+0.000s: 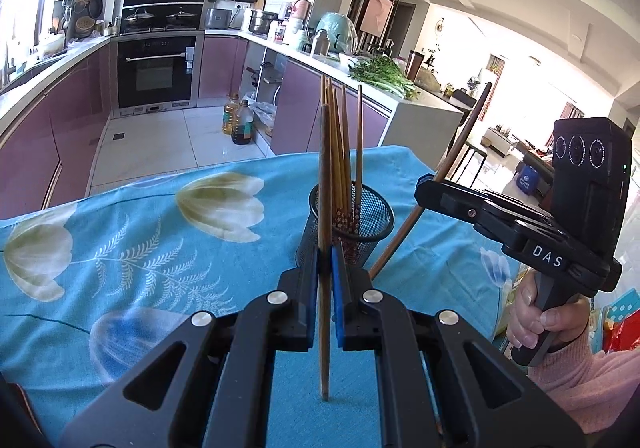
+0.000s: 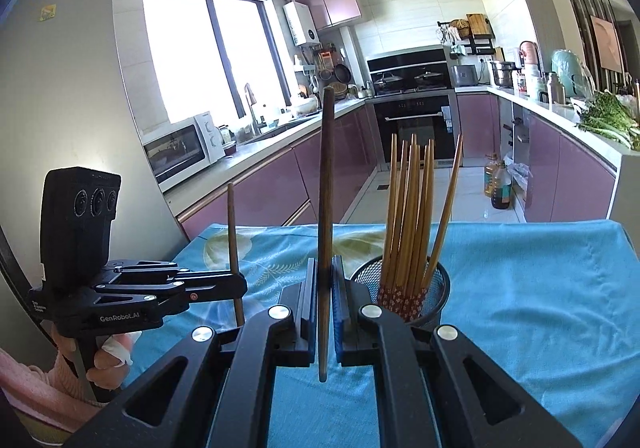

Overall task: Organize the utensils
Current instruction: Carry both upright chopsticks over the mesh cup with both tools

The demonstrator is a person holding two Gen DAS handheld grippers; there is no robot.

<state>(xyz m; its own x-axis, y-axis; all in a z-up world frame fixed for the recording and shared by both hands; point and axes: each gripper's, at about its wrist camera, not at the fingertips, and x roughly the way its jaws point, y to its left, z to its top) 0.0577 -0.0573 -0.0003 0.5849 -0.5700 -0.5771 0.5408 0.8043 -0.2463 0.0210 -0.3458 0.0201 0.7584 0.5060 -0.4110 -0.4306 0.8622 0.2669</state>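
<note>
A black mesh holder point(image 1: 362, 216) stands on the blue flowered tablecloth point(image 1: 140, 240) with several light wooden chopsticks point(image 1: 345, 152) upright in it. It also shows in the right wrist view point(image 2: 434, 288), chopsticks point(image 2: 408, 208) in it. My left gripper point(image 1: 325, 272) is shut on a dark brown chopstick point(image 1: 325, 188), held upright just in front of the holder. My right gripper point(image 2: 324, 280) is shut on another dark chopstick point(image 2: 326, 176), upright, left of the holder. Each gripper shows in the other's view: right point(image 1: 424, 188), left point(image 2: 238, 284).
The table's far edge point(image 1: 240, 164) drops to a tiled kitchen floor with oil bottles point(image 1: 240, 120). Purple cabinets, an oven point(image 1: 156, 68) and a counter with greens point(image 1: 380, 72) lie beyond. A microwave point(image 2: 180, 148) sits at the left counter.
</note>
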